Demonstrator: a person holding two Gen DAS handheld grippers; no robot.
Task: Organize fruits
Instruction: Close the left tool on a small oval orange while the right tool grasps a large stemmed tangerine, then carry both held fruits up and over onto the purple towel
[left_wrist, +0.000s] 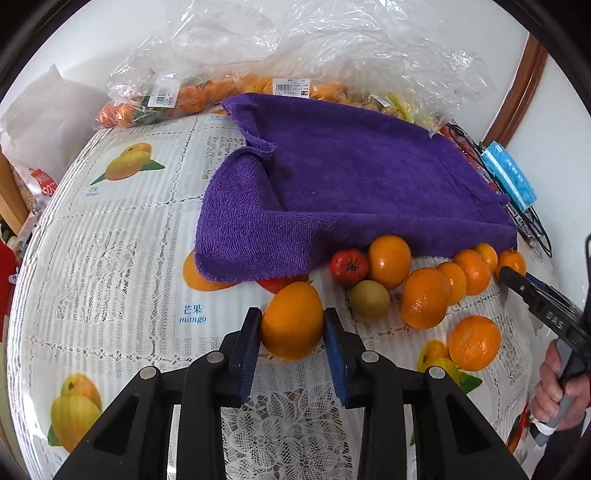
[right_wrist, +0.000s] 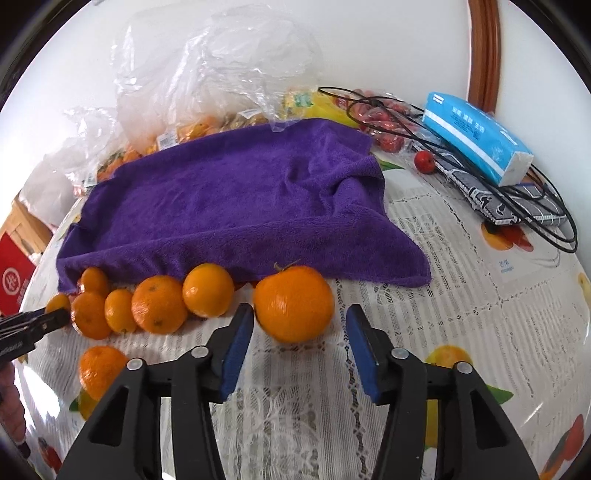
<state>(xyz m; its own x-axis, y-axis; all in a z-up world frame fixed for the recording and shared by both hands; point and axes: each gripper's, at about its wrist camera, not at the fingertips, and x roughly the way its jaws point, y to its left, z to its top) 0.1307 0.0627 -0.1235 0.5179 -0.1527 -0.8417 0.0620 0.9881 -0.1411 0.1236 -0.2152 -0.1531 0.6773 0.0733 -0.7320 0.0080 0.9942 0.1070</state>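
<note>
In the left wrist view my left gripper (left_wrist: 292, 321) is shut on an orange (left_wrist: 291, 319) just above the tablecloth. A row of oranges (left_wrist: 424, 297), a green-brown fruit (left_wrist: 369, 300) and a small red fruit (left_wrist: 349, 266) lie along the front edge of a purple towel (left_wrist: 351, 184). In the right wrist view my right gripper (right_wrist: 300, 325) is open, its blue pads either side of a stemmed orange (right_wrist: 293, 302) on the table without touching it. Several oranges (right_wrist: 159, 304) line the purple towel (right_wrist: 229, 199) to its left.
Plastic bags of fruit (left_wrist: 221, 88) sit behind the towel. A blue tissue pack (right_wrist: 476, 136), black cables (right_wrist: 517, 199) and a small red fruit (right_wrist: 424, 161) lie at the right. One orange (right_wrist: 101, 369) sits apart at the front left. A red box (right_wrist: 13, 280) is off the table's left.
</note>
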